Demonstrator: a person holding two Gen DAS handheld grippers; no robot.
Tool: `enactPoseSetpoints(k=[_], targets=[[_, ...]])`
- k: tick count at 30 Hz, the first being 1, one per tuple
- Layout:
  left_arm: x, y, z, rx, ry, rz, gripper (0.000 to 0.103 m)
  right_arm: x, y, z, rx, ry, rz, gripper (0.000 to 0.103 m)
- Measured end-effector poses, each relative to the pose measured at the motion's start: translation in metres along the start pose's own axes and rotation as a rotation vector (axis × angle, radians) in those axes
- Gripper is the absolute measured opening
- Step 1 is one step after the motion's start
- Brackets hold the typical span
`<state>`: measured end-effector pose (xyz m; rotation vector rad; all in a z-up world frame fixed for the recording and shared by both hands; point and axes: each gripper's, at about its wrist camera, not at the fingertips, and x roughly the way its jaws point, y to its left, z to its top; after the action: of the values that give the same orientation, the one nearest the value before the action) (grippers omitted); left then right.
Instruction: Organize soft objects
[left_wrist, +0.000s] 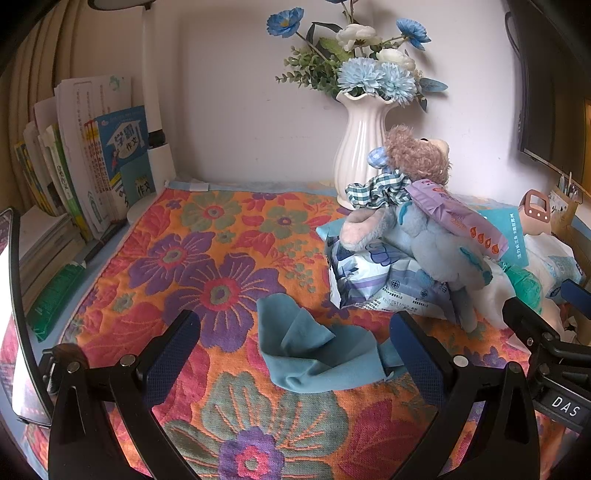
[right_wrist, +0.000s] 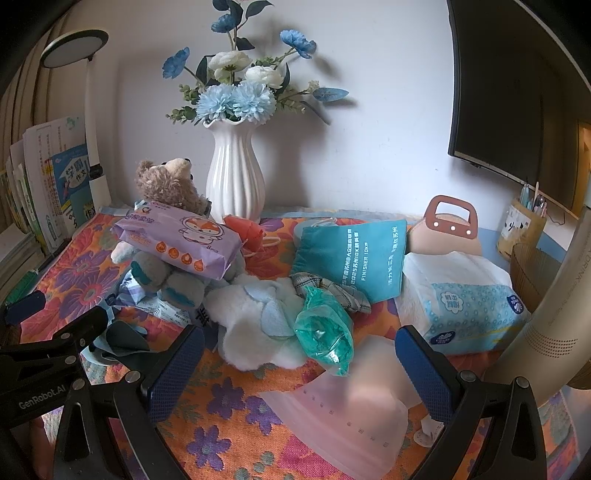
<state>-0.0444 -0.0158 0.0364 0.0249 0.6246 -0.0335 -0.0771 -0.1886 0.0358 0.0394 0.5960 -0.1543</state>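
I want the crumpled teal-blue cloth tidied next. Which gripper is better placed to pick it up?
The left gripper. Its open fingers already flank the crumpled teal-blue cloth, which lies right between them on the floral towel. The right gripper is open over the translucent pink pouch, with the cloth off to its left.

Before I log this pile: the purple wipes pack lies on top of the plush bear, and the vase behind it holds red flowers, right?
Not quite: the flowers are blue and white, as the right wrist view shows. The purple wipes pack does lie on the plush bear, with the white vase behind.
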Motion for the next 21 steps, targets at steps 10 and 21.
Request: enactPoseSetpoints(k=[10,21], targets=[[0.0,0.0,0.0,-0.001,0.0,-0.002,0.102,0.001,0.001,0.0,-0.004,0.008,-0.001,0.103],[-0.022,0.02,-0.008,-0.039,0.017,-0.064,0.102,-0.034,-0.017,-0.009,0.049,-0.05,0.035,0.103]])
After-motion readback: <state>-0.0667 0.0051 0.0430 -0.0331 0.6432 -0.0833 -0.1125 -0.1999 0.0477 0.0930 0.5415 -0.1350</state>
